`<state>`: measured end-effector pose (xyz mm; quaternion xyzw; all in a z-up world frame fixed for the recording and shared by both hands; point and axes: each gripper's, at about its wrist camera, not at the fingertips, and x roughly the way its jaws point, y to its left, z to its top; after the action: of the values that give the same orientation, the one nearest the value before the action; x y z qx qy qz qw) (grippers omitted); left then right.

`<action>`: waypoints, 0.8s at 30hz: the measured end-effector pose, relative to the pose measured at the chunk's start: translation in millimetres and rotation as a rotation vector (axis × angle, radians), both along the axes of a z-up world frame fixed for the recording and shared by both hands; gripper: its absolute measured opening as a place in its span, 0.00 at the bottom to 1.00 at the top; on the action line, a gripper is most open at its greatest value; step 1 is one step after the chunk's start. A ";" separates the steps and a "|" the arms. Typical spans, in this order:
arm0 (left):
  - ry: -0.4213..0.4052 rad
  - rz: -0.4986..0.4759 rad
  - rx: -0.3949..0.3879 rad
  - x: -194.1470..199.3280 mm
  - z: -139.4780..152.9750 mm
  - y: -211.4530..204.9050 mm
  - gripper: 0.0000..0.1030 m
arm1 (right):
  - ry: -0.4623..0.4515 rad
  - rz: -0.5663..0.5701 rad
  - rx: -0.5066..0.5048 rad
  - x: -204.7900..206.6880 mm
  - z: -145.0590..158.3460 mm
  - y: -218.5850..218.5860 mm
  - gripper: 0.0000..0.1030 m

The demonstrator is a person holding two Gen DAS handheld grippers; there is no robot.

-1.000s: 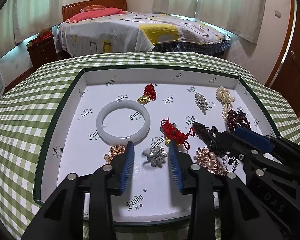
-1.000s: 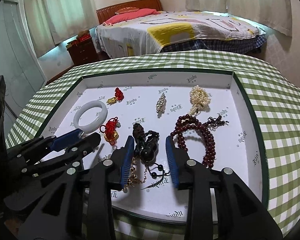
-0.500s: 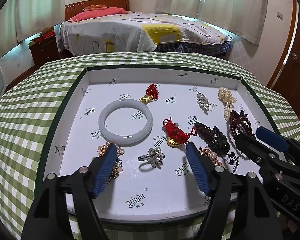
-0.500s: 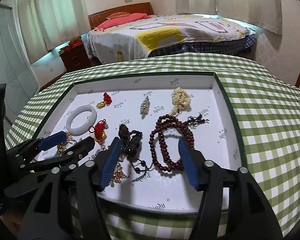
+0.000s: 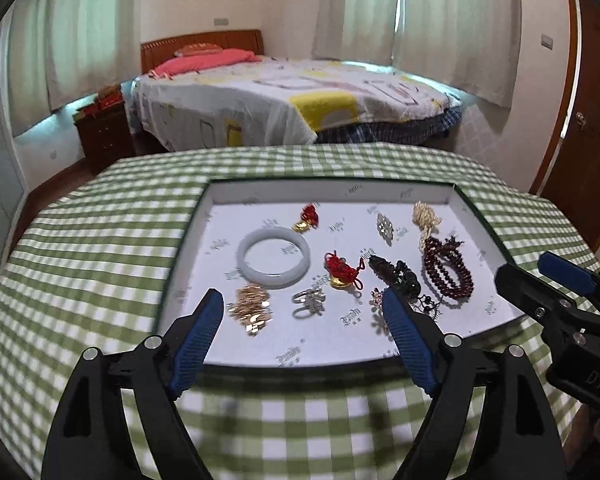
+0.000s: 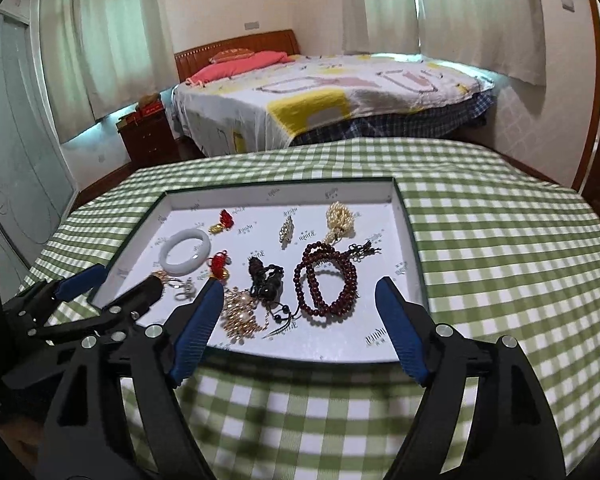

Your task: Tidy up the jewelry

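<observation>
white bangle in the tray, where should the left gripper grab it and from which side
Probably the near arc of the white bangle, coming down from above with one finger inside the hole and one outside. It lies flat on the tray, so its sides offer little to pinch. The left gripper, jaws opening, holds nothing.

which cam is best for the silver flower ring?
Left wrist: the silver flower ring lies unobstructed on the tray floor, between the fingertips of the left gripper. In the right wrist view it is small, partly hidden behind gripper fingers.
</observation>
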<state>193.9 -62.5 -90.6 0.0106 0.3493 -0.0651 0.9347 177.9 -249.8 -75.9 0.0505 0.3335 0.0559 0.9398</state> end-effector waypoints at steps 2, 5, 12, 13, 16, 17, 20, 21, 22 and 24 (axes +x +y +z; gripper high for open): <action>-0.019 0.018 0.009 -11.1 9.5 4.6 0.79 | -0.014 0.001 -0.004 -12.0 8.4 1.2 0.74; -0.050 0.038 -0.005 -34.9 26.9 14.7 0.80 | -0.039 0.014 -0.021 -36.1 22.2 5.6 0.74; -0.100 0.084 0.000 -85.1 57.6 33.3 0.81 | -0.078 0.025 -0.022 -87.0 51.6 8.9 0.75; -0.108 0.092 0.003 -95.4 63.4 36.3 0.81 | -0.084 0.027 -0.023 -92.1 54.7 9.3 0.75; -0.139 0.106 0.009 -120.1 76.6 41.6 0.82 | -0.107 0.030 -0.033 -111.8 67.4 13.3 0.76; -0.150 0.108 0.012 -126.4 81.0 43.0 0.82 | -0.115 0.032 -0.038 -118.7 72.1 15.0 0.77; -0.172 0.124 0.022 -146.0 92.2 47.2 0.82 | -0.140 0.038 -0.041 -137.4 84.6 17.9 0.78; -0.177 0.132 0.019 -153.7 96.5 49.5 0.82 | -0.150 0.039 -0.040 -143.9 89.3 18.3 0.78; -0.179 0.138 0.016 -157.7 99.2 51.1 0.82 | -0.158 0.039 -0.040 -149.0 92.3 18.5 0.78; -0.186 0.148 -0.001 -168.2 105.8 54.7 0.82 | -0.180 0.038 -0.044 -161.4 100.9 18.6 0.78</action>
<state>25.7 -7.8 15.2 -0.0096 0.2610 0.0050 0.9653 16.5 -231.2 25.0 0.0181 0.2498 0.0707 0.9656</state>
